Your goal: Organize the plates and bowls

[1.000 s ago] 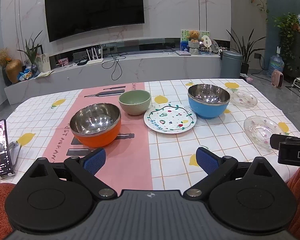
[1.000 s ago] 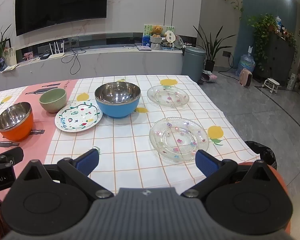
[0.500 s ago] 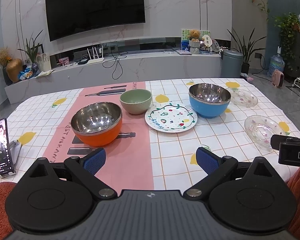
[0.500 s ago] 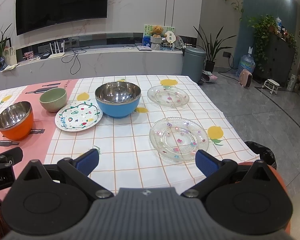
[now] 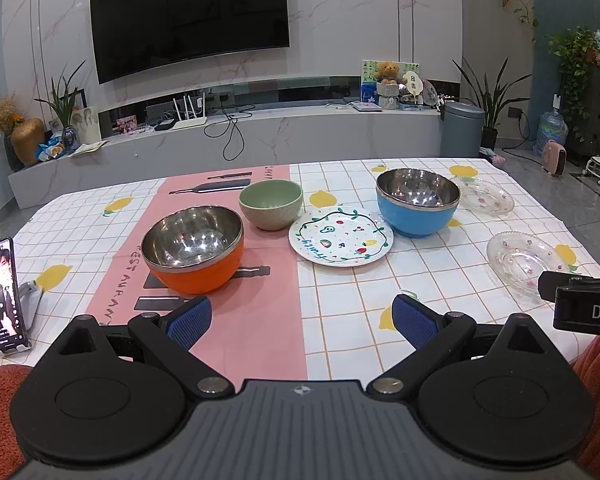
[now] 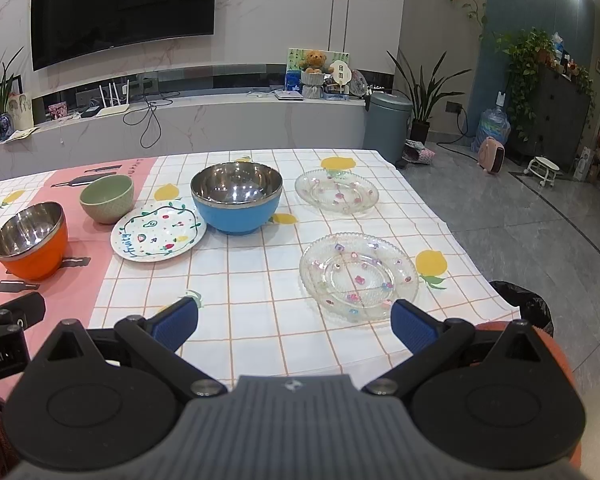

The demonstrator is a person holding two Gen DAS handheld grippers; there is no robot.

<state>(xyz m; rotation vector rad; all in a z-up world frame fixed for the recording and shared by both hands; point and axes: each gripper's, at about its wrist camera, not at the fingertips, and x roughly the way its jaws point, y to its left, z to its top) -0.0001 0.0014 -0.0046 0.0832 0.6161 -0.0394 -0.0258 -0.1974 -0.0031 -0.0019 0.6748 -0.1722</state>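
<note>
On the tablecloth stand an orange steel-lined bowl (image 5: pixel 194 250), a small green bowl (image 5: pixel 271 204), a white painted plate (image 5: pixel 341 236), a blue steel-lined bowl (image 5: pixel 418 202) and two clear glass plates, one far (image 5: pixel 486 196) and one near (image 5: pixel 526 258). My left gripper (image 5: pixel 302 322) hovers open near the table's front edge, just short of the orange bowl. My right gripper (image 6: pixel 294 326) is open too, close in front of the near glass plate (image 6: pixel 358 276). The right view also shows the orange bowl (image 6: pixel 32 240), green bowl (image 6: pixel 107 199), white plate (image 6: pixel 158 234) and blue bowl (image 6: pixel 237 196).
A phone (image 5: pixel 2 294) stands propped on a holder at the table's left edge. The table's right edge (image 6: pixel 448 224) drops to the grey floor, with a black bin bag (image 6: pixel 524 304) beside it. A TV console sits behind the table.
The left view has shifted slightly, so the dishes sit a little further right and higher than before. The right gripper has barely moved. Both stay open.
</note>
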